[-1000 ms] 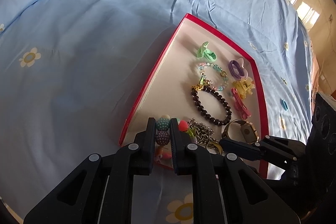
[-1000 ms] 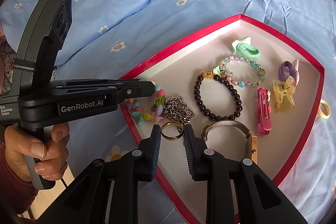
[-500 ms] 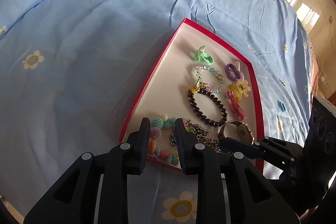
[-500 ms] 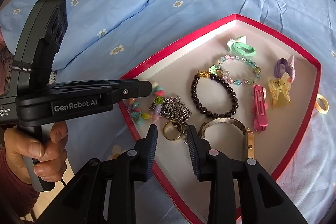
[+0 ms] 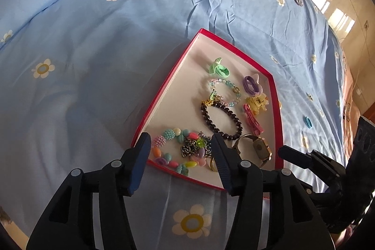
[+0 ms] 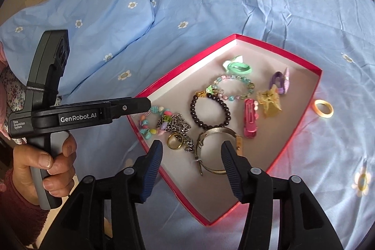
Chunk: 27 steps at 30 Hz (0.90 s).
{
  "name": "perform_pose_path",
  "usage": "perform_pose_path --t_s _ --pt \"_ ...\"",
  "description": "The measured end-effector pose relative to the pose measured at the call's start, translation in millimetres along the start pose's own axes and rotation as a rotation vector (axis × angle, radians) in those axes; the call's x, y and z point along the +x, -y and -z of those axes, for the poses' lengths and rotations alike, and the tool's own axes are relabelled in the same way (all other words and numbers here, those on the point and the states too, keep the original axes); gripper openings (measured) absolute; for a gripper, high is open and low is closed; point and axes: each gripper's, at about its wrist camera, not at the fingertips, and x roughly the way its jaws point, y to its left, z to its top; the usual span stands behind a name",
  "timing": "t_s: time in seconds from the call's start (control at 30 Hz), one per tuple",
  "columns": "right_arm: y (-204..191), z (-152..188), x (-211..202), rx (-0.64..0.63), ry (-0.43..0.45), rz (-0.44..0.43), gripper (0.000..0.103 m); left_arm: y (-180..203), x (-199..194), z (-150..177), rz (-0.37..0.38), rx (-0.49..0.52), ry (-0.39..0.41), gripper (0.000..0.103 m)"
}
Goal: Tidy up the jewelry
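Both grippers are held over the near corner of the red tray [image 6: 302,132], on the blue sheet [image 5: 117,39].

Left gripper [image 5: 179,151]: jaws just opened, parted, nothing clamped; bead bracelet [image 5: 173,151] lies released below.

Right gripper [image 6: 191,154]: jaws just opened, empty; ring [image 6: 175,141] left beside the chain [image 6: 179,125].

Advice: both are best lifted straight up, so the tangled chain is not snagged.

A yellow band [image 6: 324,108] is seen outside the tray, right.

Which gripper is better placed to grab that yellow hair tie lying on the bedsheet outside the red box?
Right gripper, probably: open, and the yellow hair tie lies on its side of the red box.
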Motion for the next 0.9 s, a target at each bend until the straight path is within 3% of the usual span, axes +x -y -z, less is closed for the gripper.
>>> perform_pose_path --t_s 0.13,0.2,0.4,0.63,0.9 --pt "8.3 3.5 -11.7 0.028 0.019 0.011 0.061 1.6 -6.2 3.3 0.013 -0.005 0.007 0.07" --pt "11.6 5.5 -16.6 0.042 0.03 0.013 0.068 1.5 -10.9 5.7 0.02 -0.013 0.016 0.076" --pt "21.3 15.8 -34.0 0.098 0.095 -0.011 0.075 1.3 -23.9 18.2 0.041 -0.033 0.036 0.08" --pt "23.0 27.4 -51.8 0.149 0.159 -0.043 0.084 9.4 -34.8 36.1 -0.03 -0.008 0.049 0.088" --pt "18.2 31.5 -64.7 0.146 0.181 -0.037 0.091 23.4 -49.9 55.9 -0.093 0.067 0.054 0.088"
